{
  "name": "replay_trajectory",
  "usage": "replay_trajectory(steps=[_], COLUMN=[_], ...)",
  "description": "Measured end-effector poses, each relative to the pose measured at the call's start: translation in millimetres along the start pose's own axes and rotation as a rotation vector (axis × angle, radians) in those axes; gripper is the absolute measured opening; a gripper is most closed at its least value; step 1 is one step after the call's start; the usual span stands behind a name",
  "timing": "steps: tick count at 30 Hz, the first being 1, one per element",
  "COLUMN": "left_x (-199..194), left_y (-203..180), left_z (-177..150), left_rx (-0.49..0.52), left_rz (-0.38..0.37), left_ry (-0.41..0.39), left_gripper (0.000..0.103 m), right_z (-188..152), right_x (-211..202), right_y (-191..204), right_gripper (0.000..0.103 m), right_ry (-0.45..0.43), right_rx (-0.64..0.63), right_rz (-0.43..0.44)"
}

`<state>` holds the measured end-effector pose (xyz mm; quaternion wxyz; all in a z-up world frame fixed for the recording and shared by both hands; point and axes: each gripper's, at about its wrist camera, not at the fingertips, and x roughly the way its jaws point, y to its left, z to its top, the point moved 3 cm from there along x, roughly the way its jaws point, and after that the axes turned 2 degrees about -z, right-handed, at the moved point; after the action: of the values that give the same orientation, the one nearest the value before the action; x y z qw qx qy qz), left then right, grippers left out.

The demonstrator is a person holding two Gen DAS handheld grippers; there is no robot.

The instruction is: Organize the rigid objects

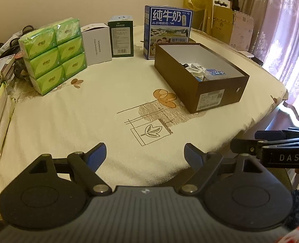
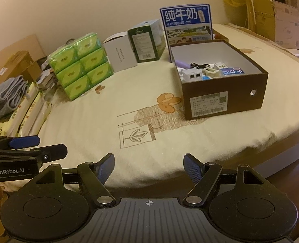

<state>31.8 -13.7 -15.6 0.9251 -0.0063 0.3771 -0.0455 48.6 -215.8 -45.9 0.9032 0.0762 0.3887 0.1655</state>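
Note:
An open brown shoebox (image 1: 216,93) (image 2: 236,97) stands on the cream tablecloth at the right. It holds several small items: a white adapter (image 2: 192,75), a black cable (image 2: 198,65), a blue-labelled packet (image 2: 233,71). Behind it stands a blue milk carton box (image 1: 167,28) (image 2: 187,23). Left of that are a dark green box (image 1: 122,38) (image 2: 147,42), a white box (image 1: 97,44) (image 2: 121,53) and a green tissue pack (image 1: 54,54) (image 2: 81,62). My left gripper (image 1: 145,155) is open and empty above the table's near edge. My right gripper (image 2: 148,165) is open and empty beside it.
The right gripper shows at the right edge of the left wrist view (image 1: 275,147); the left gripper shows at the left of the right wrist view (image 2: 26,149). Stacked packets and a grey cloth (image 2: 9,97) lie at the left. Cardboard boxes (image 2: 271,18) and a curtain (image 1: 287,30) stand at the right.

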Motion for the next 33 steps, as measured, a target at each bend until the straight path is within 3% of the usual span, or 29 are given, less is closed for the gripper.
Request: replay_trajectory(steps=[33], left_x=[-2.2], left_y=[-1.6], left_z=[-8.5], left_rx=[-0.007], left_rz=[0.010], left_ry=[0.009], left_gripper=[0.081], right_z=[-5.7], right_x=[4.3], right_y=[3.3], right_gripper=[0.072], right_ry=[0.023], right_rx=[-0.008], right_rz=[0.012])
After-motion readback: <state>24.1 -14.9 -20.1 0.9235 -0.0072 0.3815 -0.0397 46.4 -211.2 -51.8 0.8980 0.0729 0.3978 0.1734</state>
